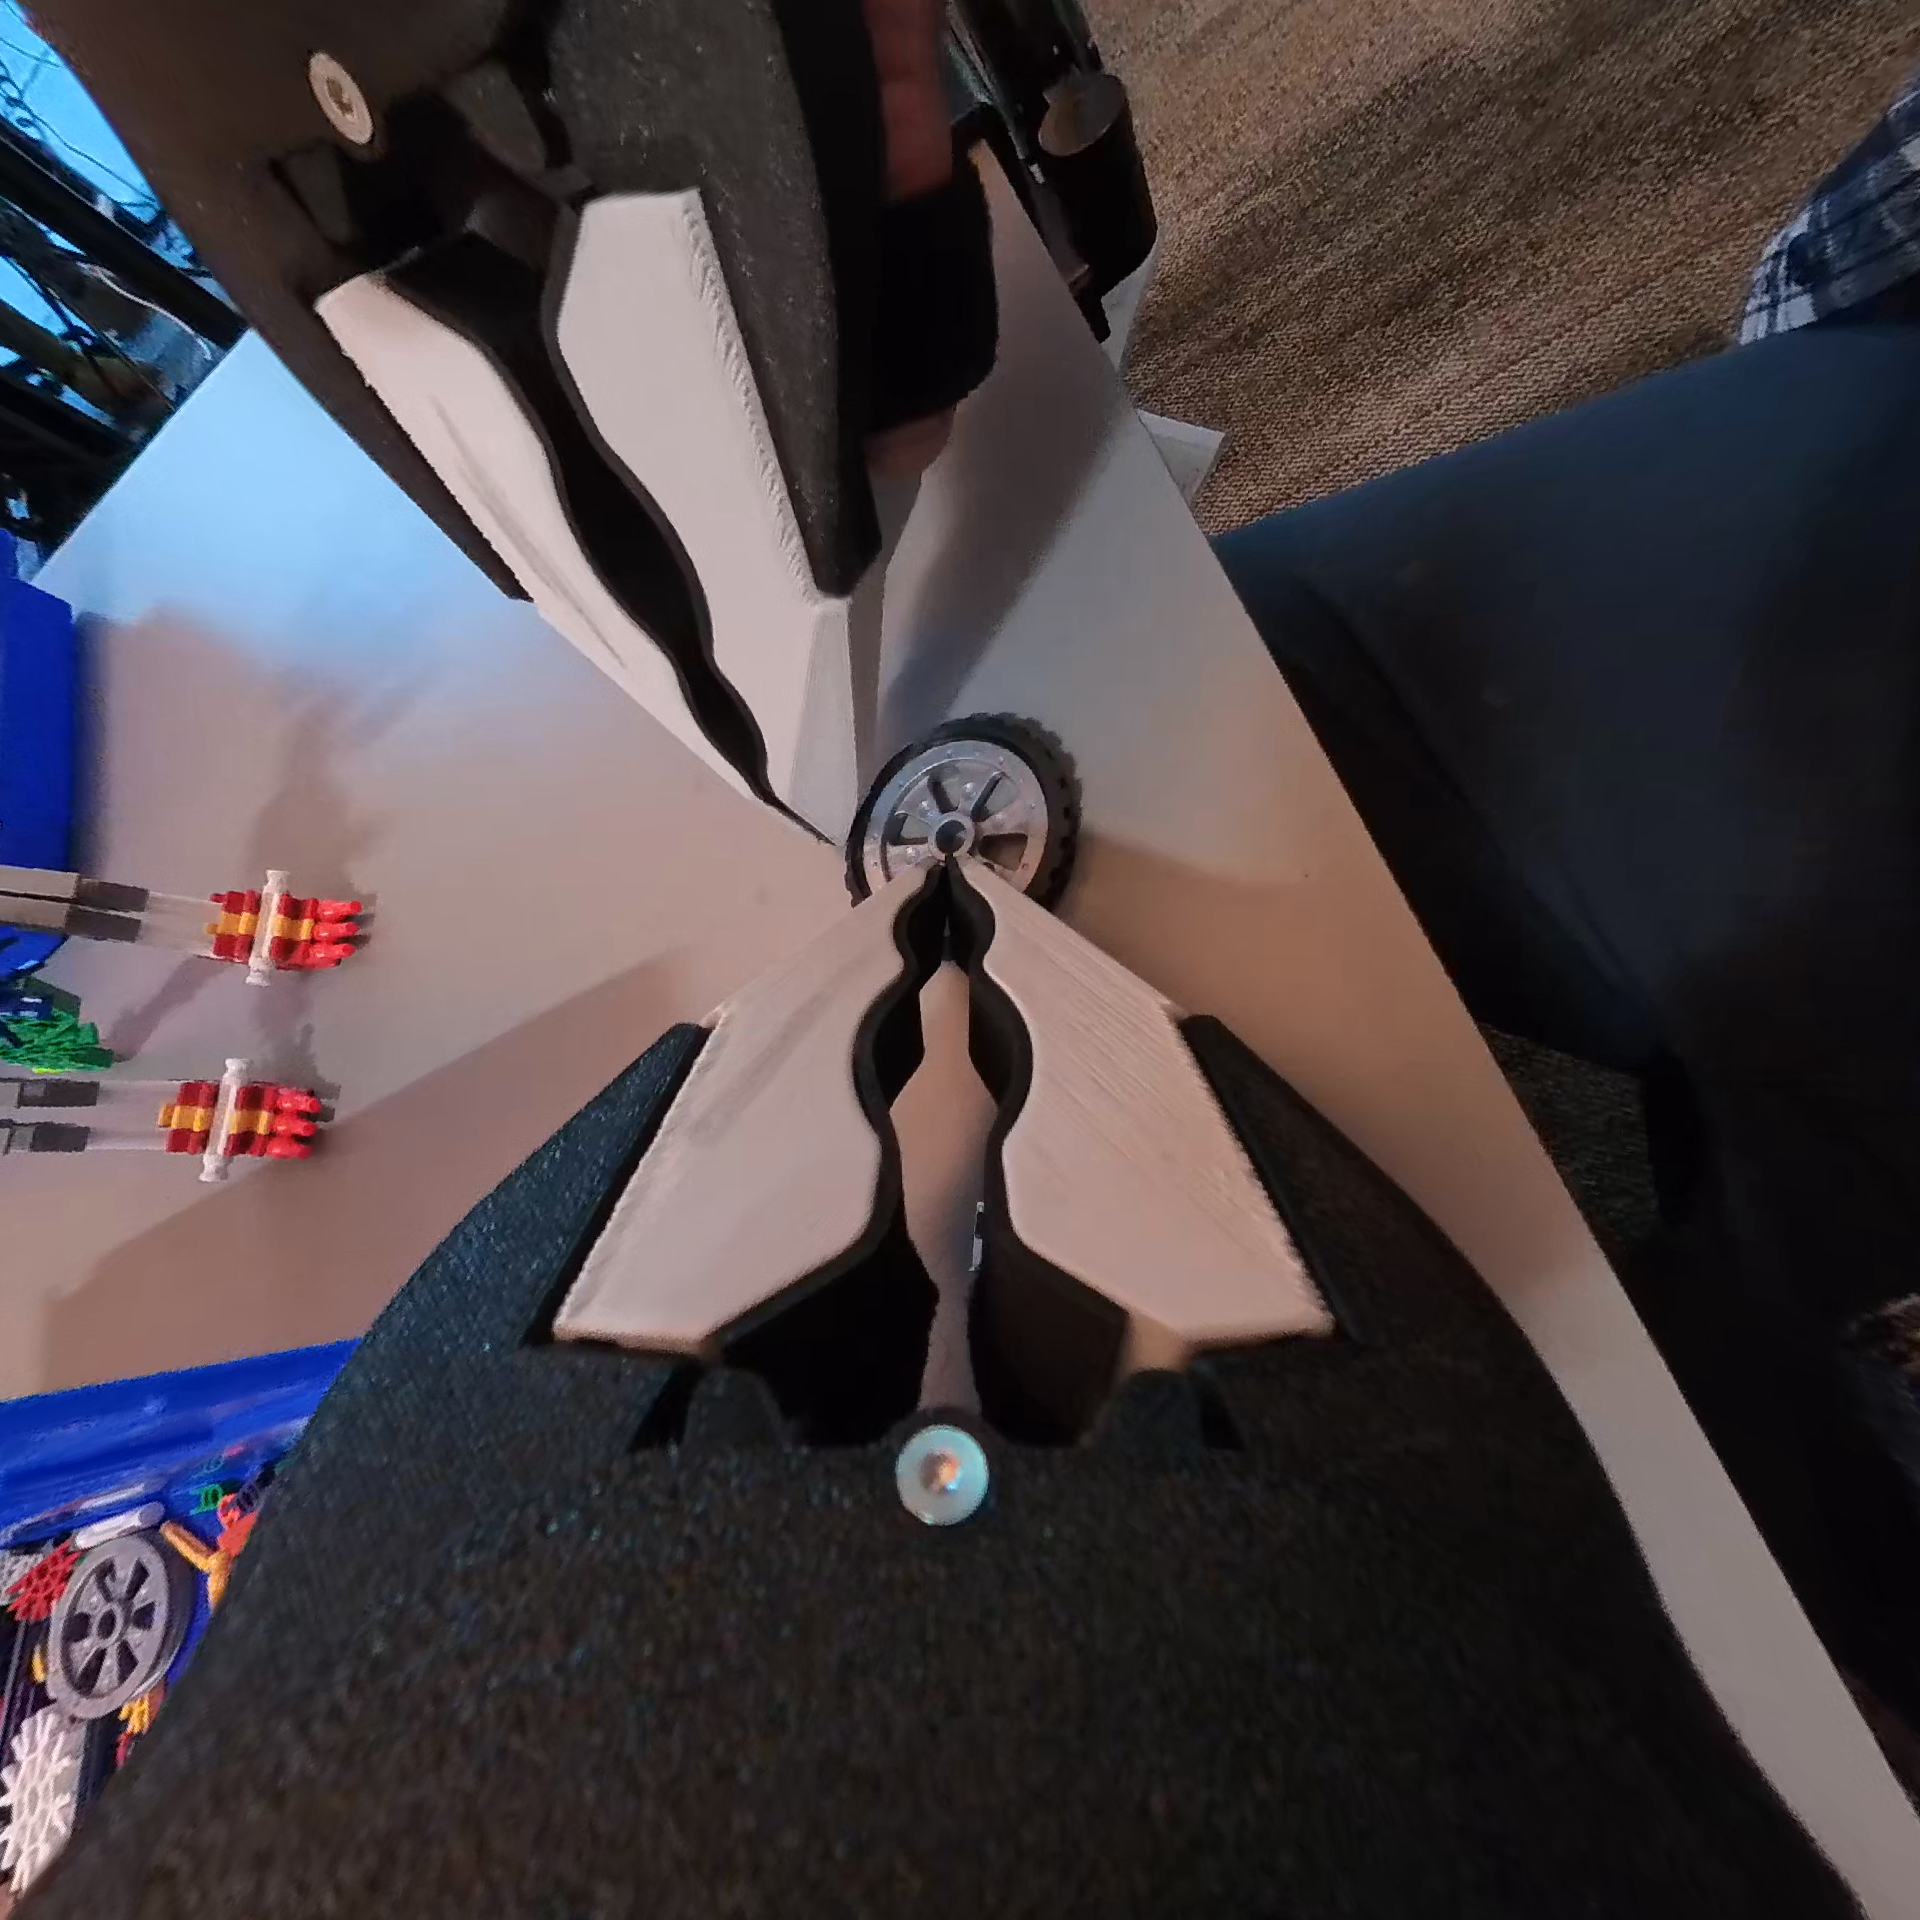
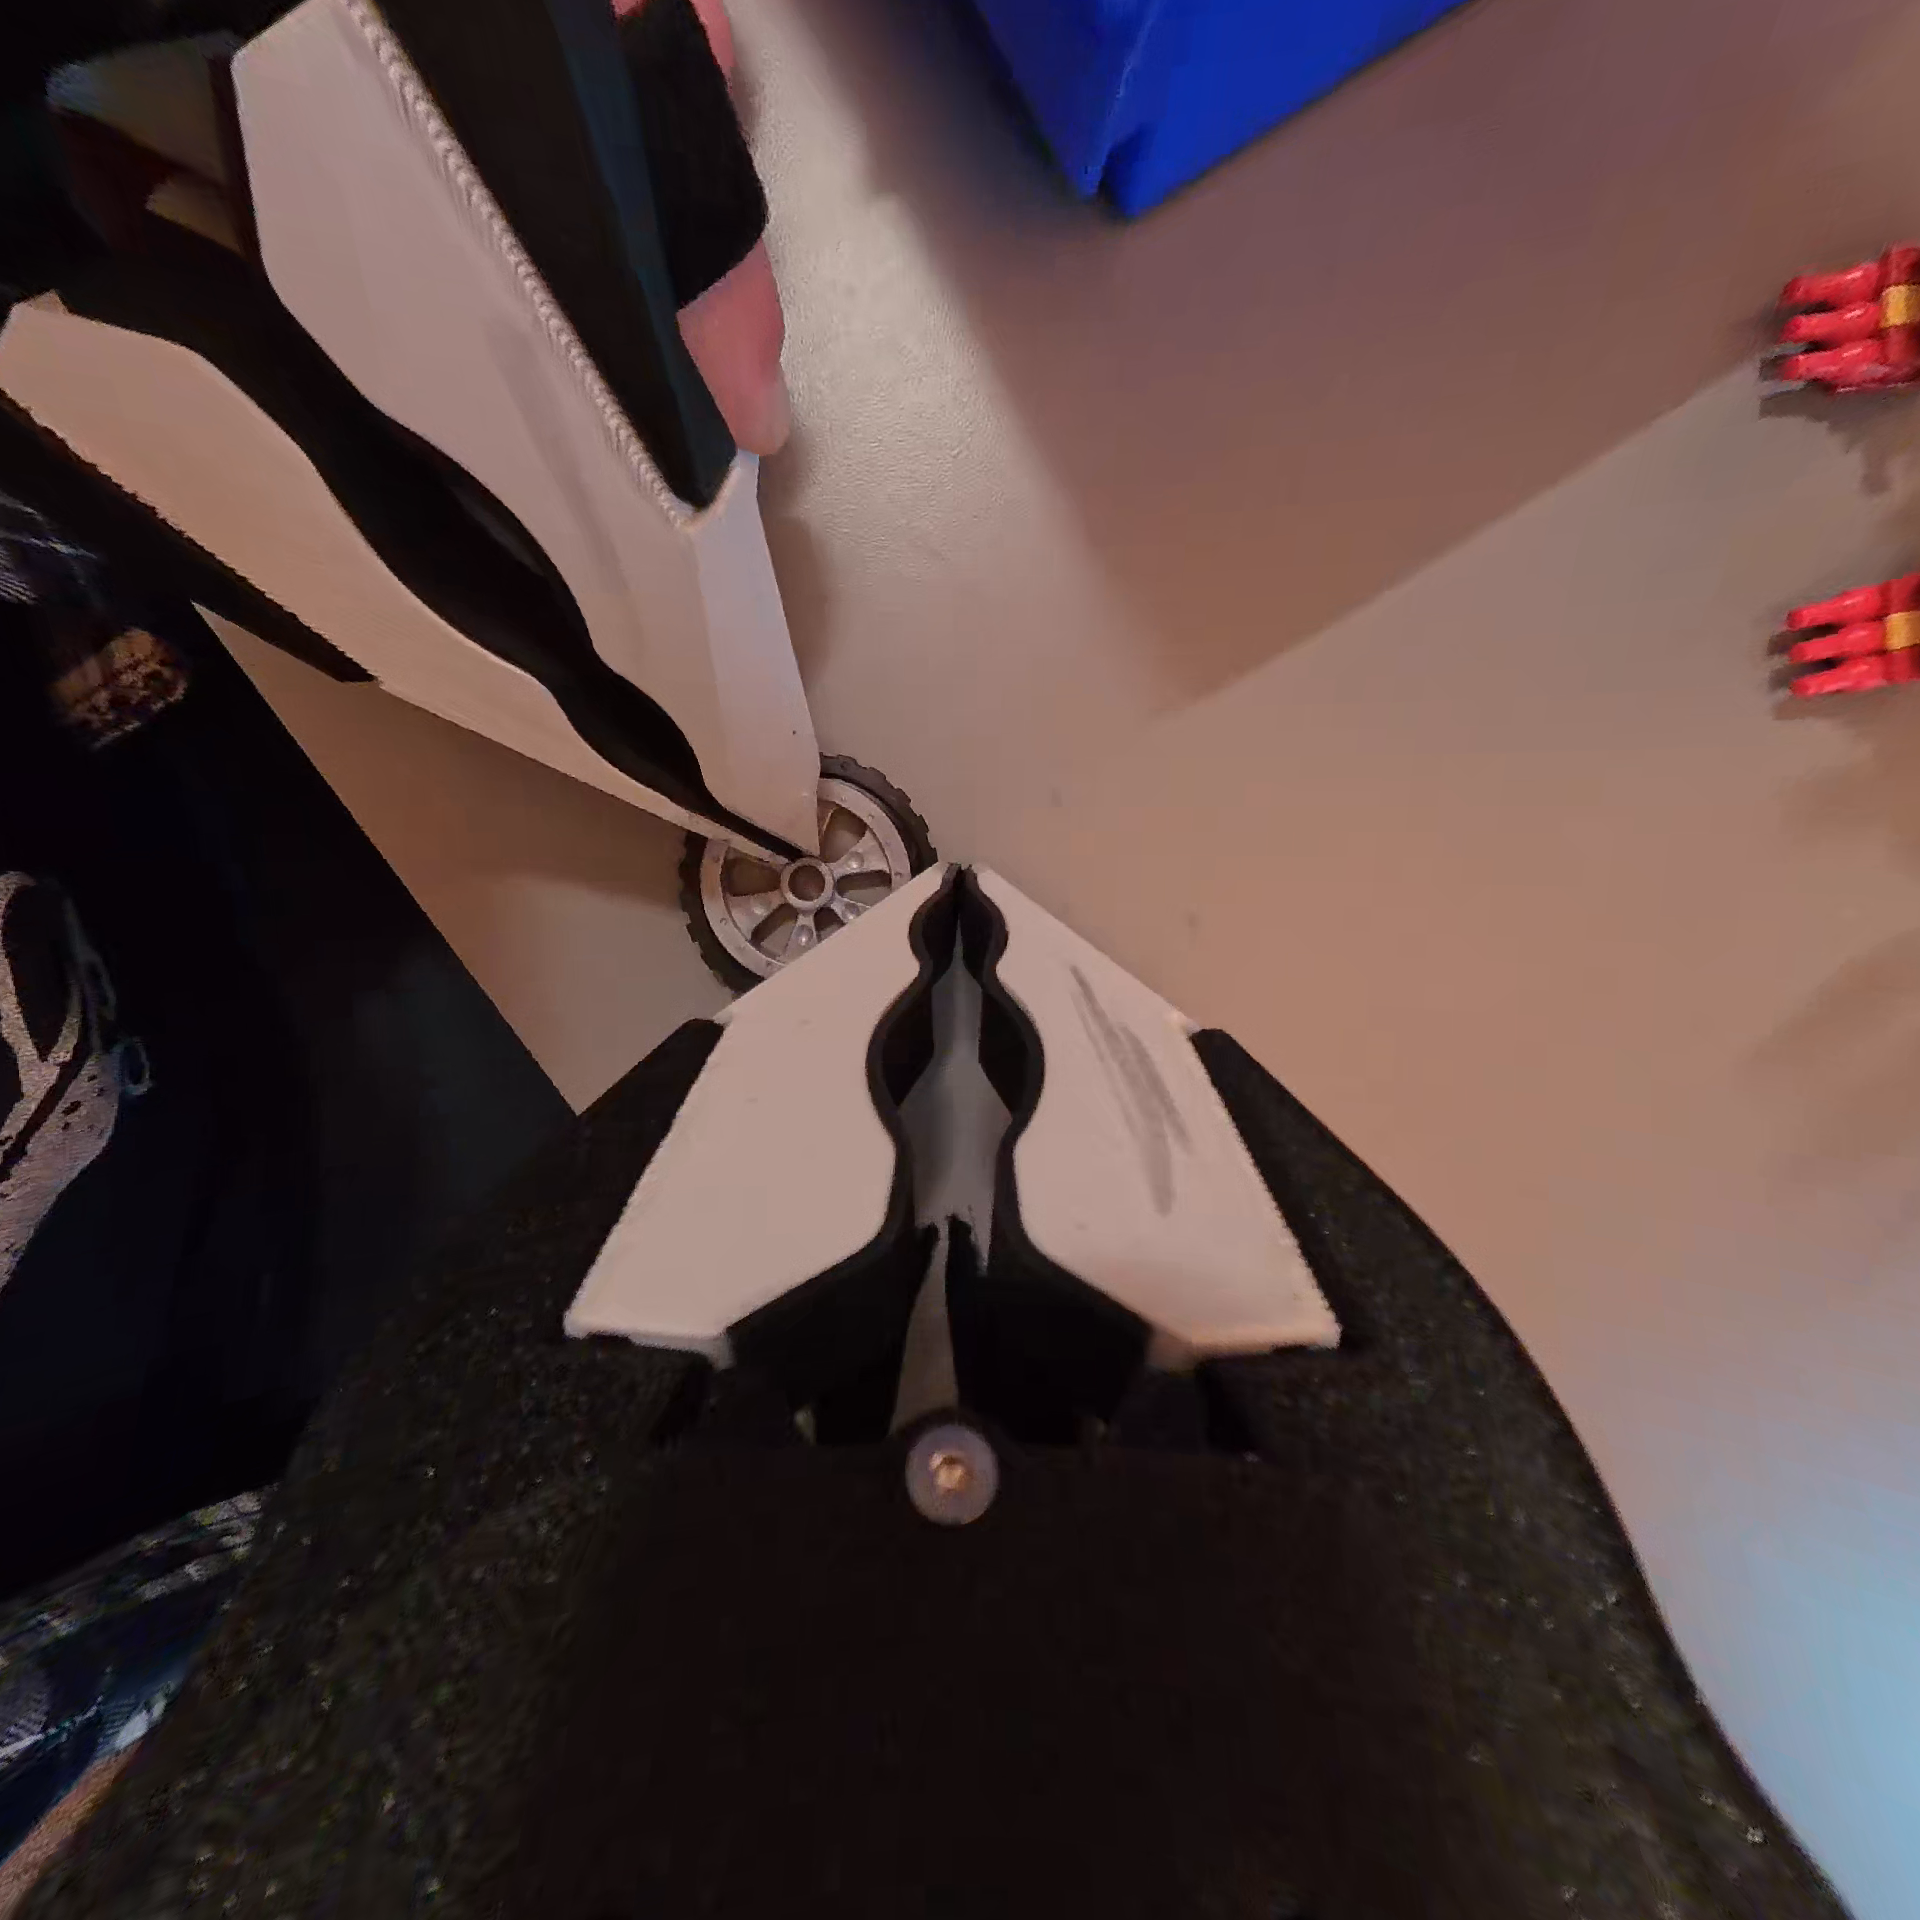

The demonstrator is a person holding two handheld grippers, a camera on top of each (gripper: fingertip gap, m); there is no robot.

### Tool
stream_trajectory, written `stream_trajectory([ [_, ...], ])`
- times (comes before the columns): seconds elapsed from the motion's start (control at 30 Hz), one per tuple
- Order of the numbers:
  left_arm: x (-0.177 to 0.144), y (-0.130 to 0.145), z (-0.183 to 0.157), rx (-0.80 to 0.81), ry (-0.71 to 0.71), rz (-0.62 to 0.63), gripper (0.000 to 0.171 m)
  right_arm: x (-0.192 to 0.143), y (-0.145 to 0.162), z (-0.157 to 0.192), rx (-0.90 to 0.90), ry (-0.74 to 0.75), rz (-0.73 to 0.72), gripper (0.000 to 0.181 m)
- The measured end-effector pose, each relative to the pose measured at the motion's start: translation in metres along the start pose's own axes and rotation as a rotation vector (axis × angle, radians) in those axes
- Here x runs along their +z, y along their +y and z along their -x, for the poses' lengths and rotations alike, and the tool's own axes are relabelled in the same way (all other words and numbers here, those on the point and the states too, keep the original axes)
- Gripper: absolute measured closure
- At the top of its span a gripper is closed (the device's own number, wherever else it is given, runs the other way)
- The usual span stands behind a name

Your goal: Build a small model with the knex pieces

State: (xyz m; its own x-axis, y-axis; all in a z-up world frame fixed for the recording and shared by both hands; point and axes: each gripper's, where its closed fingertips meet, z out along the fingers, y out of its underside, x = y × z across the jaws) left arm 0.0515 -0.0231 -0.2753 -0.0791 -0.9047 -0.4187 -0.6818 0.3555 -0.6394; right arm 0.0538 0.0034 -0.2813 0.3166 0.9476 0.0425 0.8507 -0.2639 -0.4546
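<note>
A small toy wheel (image 1: 971, 805) with a silver spoked hub and a black tyre lies flat on the pale table (image 1: 468, 727), close to its edge. My left gripper (image 1: 948, 875) is shut, with its tips touching the wheel's hub. My right gripper (image 1: 823, 834) comes in from the upper left, shut, with its tips at the wheel's rim. In the right wrist view the wheel (image 2: 769, 920) lies just left of my shut right gripper (image 2: 958, 873). There the left gripper (image 2: 798, 844) touches the hub from above. I cannot tell whether either gripper pinches anything.
Two red, yellow and white connector clusters (image 1: 275, 928) (image 1: 239, 1120) lie on rods at the left; they also show in the right wrist view (image 2: 1849, 322) (image 2: 1855, 639). A blue bin of parts (image 1: 156, 1455) and a blue box (image 2: 1195, 94) stand on the table. A person's dark-clothed leg (image 1: 1610, 727) and carpet (image 1: 1455, 208) lie beyond the table edge. Left and right tips are no more than a few centimetres apart.
</note>
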Motion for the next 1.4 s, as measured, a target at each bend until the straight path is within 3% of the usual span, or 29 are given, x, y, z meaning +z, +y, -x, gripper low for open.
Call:
stream_trajectory([
  [0.4,0.000,-0.002,-0.002,0.027,0.012,-0.028,0.171,-0.008,0.009,0.004,0.028,0.008,-0.052,0.179],
  [0.57,-0.004,-0.001,-0.004,0.011,0.054,-0.041,0.171,-0.016,0.017,0.010,0.098,-0.001,-0.134,0.137],
  [0.6,-0.005,0.000,-0.003,0.008,0.053,-0.041,0.171,-0.017,0.019,0.013,0.108,-0.018,-0.151,0.136],
  [0.73,-0.005,0.001,0.000,0.010,0.037,-0.033,0.167,-0.017,0.020,0.032,0.075,-0.086,-0.215,0.135],
  [1.0,-0.005,0.003,0.001,-0.020,0.039,-0.028,0.171,-0.007,0.008,0.035,0.015,-0.020,-0.270,0.140],
  [1.23,-0.005,0.005,-0.001,-0.015,0.044,-0.024,0.171,-0.007,0.007,0.036,-0.060,0.038,-0.219,0.144],
  [1.4,-0.007,0.006,0.000,-0.015,0.037,-0.025,0.171,-0.007,0.007,0.036,0.002,0.020,-0.262,0.141],
])
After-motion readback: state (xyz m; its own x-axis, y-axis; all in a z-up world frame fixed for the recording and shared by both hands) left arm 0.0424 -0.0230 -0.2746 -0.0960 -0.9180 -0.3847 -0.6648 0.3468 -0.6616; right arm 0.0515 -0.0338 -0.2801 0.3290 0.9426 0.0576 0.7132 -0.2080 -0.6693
